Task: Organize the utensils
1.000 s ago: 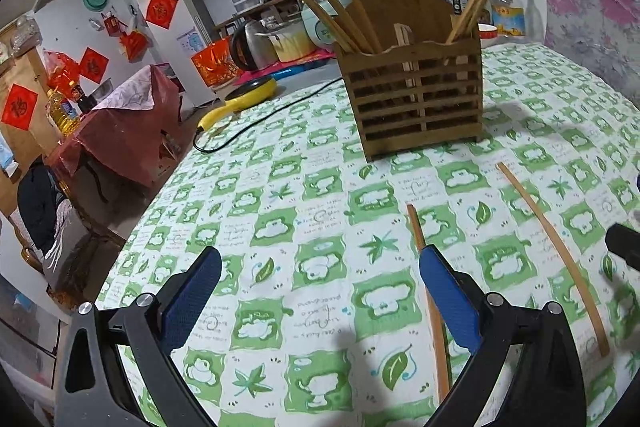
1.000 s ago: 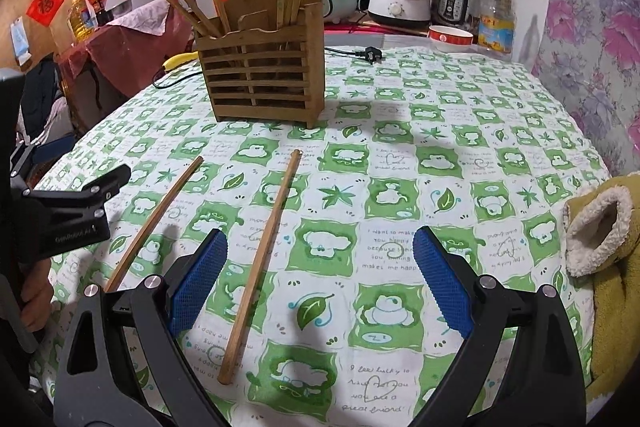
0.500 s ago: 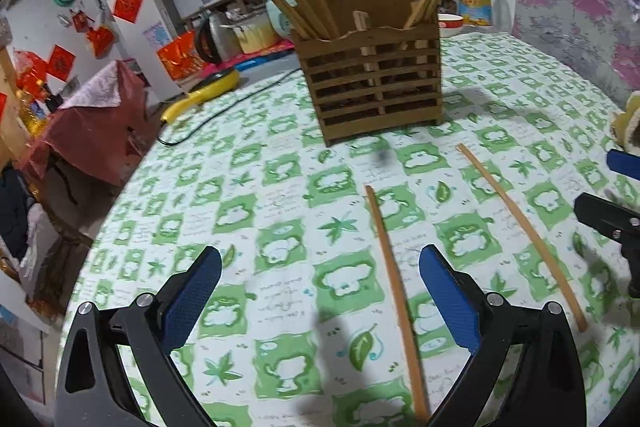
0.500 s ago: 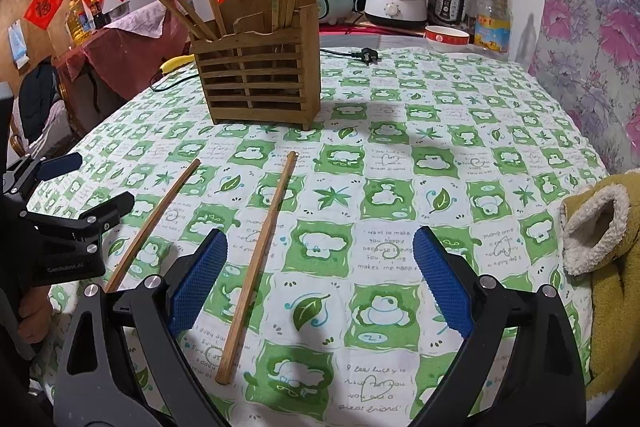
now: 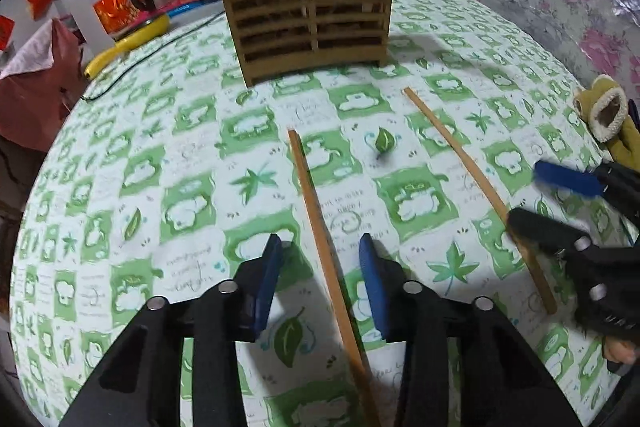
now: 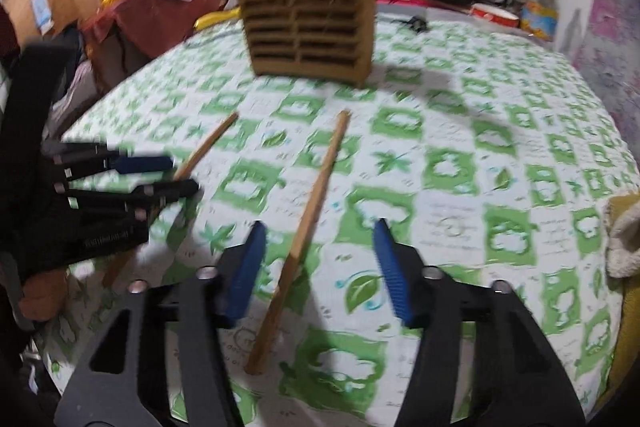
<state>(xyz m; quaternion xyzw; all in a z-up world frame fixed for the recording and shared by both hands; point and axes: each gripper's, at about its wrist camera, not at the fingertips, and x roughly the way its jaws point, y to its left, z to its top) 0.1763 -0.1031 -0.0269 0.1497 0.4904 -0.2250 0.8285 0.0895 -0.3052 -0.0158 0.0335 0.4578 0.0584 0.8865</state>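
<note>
Our left hand-held gripper straddles one chopstick, its blue pads closing in but not yet touching the wood; our right hand-held gripper does the same over the second chopstick, jaws half narrowed and closing, stick between them and untouched. Both sticks lie flat on the tabletop in front of the holder, their far tips pointing toward it and well short of its base.

We judge the main risk to be the pinch itself: each stick is thin, smooth and hard, and lies flush on a slick printed cloth, so pads that close too high may skate over it or roll it aside. A grip near one end could let the long stick swing and droop. With both grippers working side by side, they may also knock each other.

The holder is a slatted wooden box with a tall arched back, already bristling with upright sticks. The cloth is a glossy green-and-white check.
</note>
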